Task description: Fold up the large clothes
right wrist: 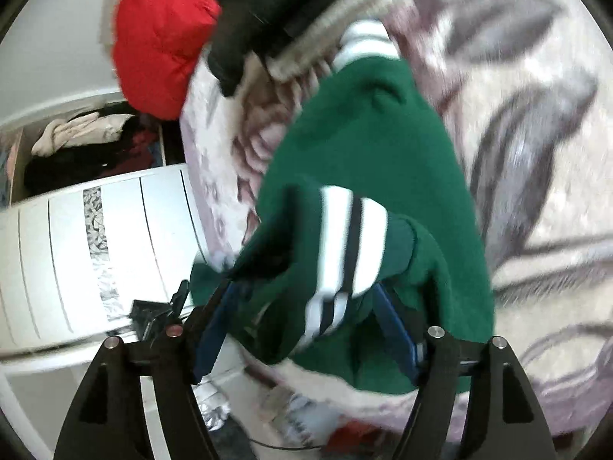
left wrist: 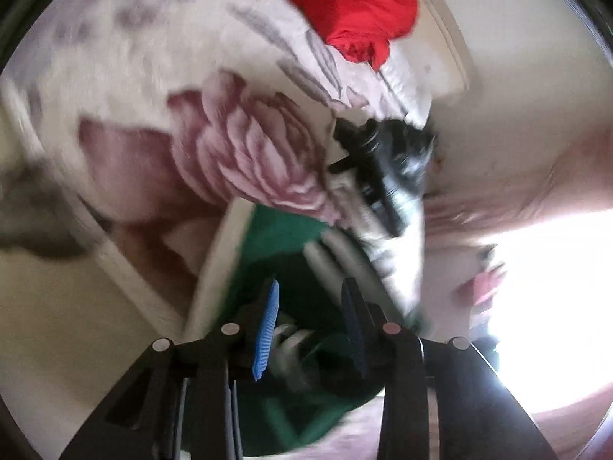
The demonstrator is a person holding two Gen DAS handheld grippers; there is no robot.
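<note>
A dark green garment (right wrist: 367, 153) with a white-and-black striped cuff (right wrist: 352, 237) lies on a floral bedspread (right wrist: 536, 153). My right gripper (right wrist: 304, 295) is open with its jaws wide apart. The striped cuff and a fold of green cloth drape loosely between and over its blue pads (right wrist: 214, 326). In the left wrist view, my left gripper (left wrist: 310, 329) is open with a narrower gap above the same green garment (left wrist: 276, 237). Cloth shows through the gap, and its blue pads (left wrist: 266, 329) do not press on it. The view is blurred.
A red garment (right wrist: 161, 38) and a black-and-grey one (right wrist: 276, 7) lie further up the bed. White drawers (right wrist: 115, 237) and an open shelf of clothes (right wrist: 84, 142) stand to the left. A blurred black device (left wrist: 383, 168) sits above the green cloth. Bright light (left wrist: 555, 287) glares at the right.
</note>
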